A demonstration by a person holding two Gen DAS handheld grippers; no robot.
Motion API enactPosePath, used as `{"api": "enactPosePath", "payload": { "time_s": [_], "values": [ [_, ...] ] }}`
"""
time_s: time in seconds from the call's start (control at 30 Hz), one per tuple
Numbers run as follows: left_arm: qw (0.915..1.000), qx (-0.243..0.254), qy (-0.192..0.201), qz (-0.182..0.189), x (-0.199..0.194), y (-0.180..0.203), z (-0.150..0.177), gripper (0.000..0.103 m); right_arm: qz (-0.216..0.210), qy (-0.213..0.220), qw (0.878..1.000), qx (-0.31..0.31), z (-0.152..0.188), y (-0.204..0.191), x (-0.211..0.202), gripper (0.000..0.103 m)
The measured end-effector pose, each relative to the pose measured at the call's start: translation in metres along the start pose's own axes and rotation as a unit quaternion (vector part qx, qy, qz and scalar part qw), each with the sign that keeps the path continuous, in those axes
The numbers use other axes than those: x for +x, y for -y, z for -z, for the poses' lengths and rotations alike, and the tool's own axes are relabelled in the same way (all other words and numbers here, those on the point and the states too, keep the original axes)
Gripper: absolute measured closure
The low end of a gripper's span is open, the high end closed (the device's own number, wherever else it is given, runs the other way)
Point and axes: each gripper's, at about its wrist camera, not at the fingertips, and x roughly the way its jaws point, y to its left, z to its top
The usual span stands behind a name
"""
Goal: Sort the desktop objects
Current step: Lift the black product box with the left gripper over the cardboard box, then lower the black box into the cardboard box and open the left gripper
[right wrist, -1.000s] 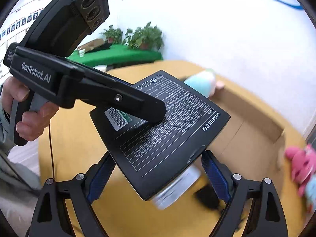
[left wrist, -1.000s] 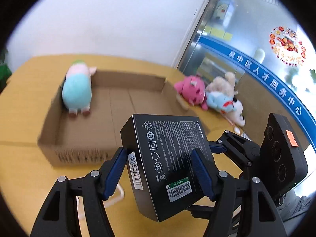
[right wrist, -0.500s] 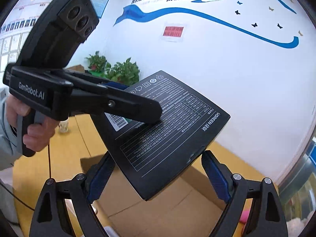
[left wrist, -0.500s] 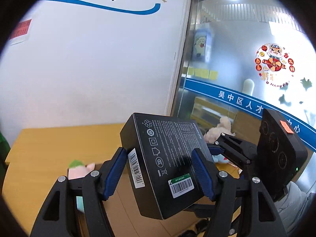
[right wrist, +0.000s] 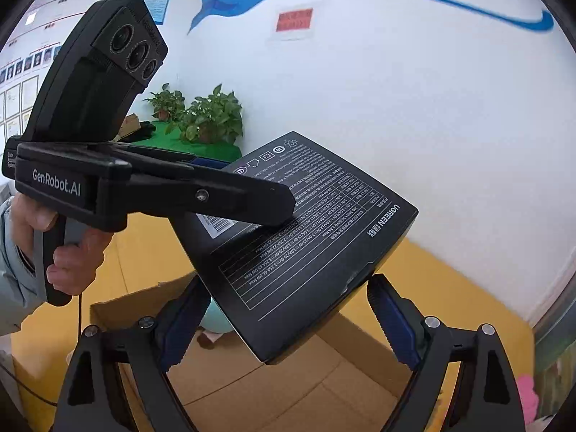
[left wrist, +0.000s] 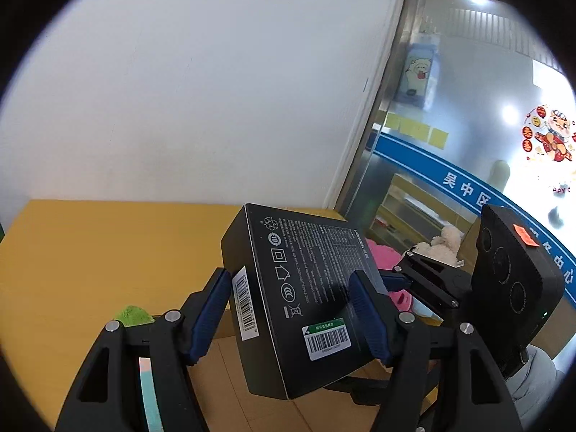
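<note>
We find the black box (left wrist: 306,295) held in the air above the carton (right wrist: 295,388), both grippers clamped on it: the left gripper (left wrist: 291,313) pinches its two faces, the right gripper (right wrist: 284,324) its opposite edges. We judge the step as carrying the box to the carton. Next move calls for lowering it inside, clear of the teal plush (right wrist: 216,320) beneath, then releasing both grips.

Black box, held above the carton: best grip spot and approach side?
Grip the black box across its narrow, parallel side walls, near the barcode end, approaching from that end like the left gripper. Flat opposed walls seat the pads; it's tilted, so match that tilt.
</note>
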Motion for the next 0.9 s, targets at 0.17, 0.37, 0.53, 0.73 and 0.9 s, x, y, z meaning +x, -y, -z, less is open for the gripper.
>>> {"api": "enactPosePath", "payload": {
  "time_s": [0.17,0.37,0.53,0.73,0.9],
  "values": [
    [0.9971,-0.044,-0.061,-0.013,0.065,-0.036,0.018,0.036,-0.022,-0.049,0.998,0.035,0.03,0.032,0.063,0.015],
    [0.985,-0.072,-0.148,-0.049,0.141,-0.061,0.05,0.036,-0.069,-0.112,0.985,0.11,0.085,0.071,0.133,0.015],
    [0.967,-0.115,-0.213,-0.079,0.182,-0.082,0.08,0.036,-0.088,-0.168,0.973,0.134,0.129,0.073,0.167,0.016],
    [0.9497,-0.127,-0.266,-0.106,0.202,-0.09,0.102,0.036,-0.093,-0.224,0.961,0.129,0.154,0.069,0.198,0.016],
    [0.947,-0.161,-0.263,-0.091,0.197,-0.096,0.099,0.036,-0.068,-0.231,0.96,0.145,0.158,0.07,0.19,0.015]
  ]
}}
